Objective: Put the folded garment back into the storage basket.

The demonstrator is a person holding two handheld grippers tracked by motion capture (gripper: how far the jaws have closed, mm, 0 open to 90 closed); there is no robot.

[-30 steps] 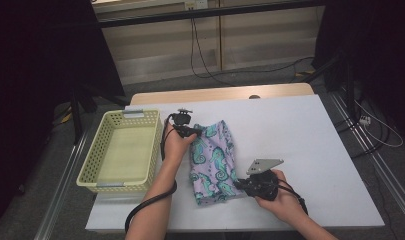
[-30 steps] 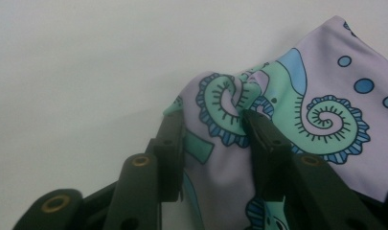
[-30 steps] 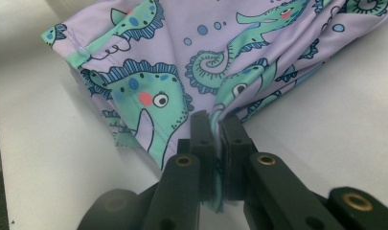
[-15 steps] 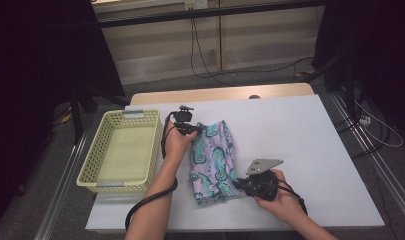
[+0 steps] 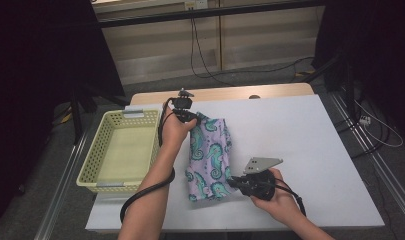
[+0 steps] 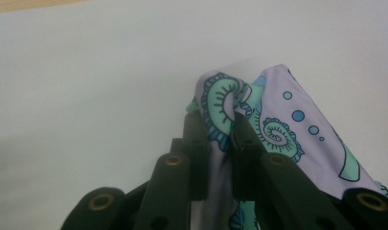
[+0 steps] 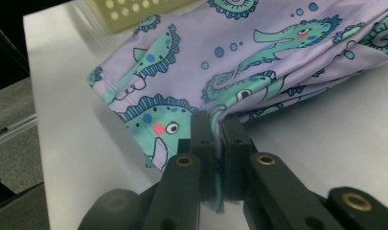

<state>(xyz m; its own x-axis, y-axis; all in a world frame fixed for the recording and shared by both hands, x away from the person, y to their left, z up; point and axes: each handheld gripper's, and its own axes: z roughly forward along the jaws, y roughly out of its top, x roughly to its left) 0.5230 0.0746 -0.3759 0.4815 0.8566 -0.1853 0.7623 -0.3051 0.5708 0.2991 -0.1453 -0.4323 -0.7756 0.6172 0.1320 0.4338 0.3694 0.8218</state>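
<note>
Seahorse-print cloth (image 5: 208, 156) lay folded at centre of the white table (image 5: 310, 150), just right of the yellow basket (image 5: 121, 150), which sat at left of the frame.

Left gripper (image 5: 189, 118) was at the cloth's upper corner; jaws closed down on a bunched fold (image 6: 220, 108). Right gripper (image 5: 235, 181) was at the lower right edge, jaws likewise clamped on a thin lip of fabric (image 7: 215, 115).

Risk, as judged: both holds were shallow, near the hem. A lift or pull in opposite directions could slip the slick fabric from one pair of jaws, letting the fold fall open.

The high view gave layout and basket position. The gripper views gave what it could not: how little cloth sat between the jaws.
</note>
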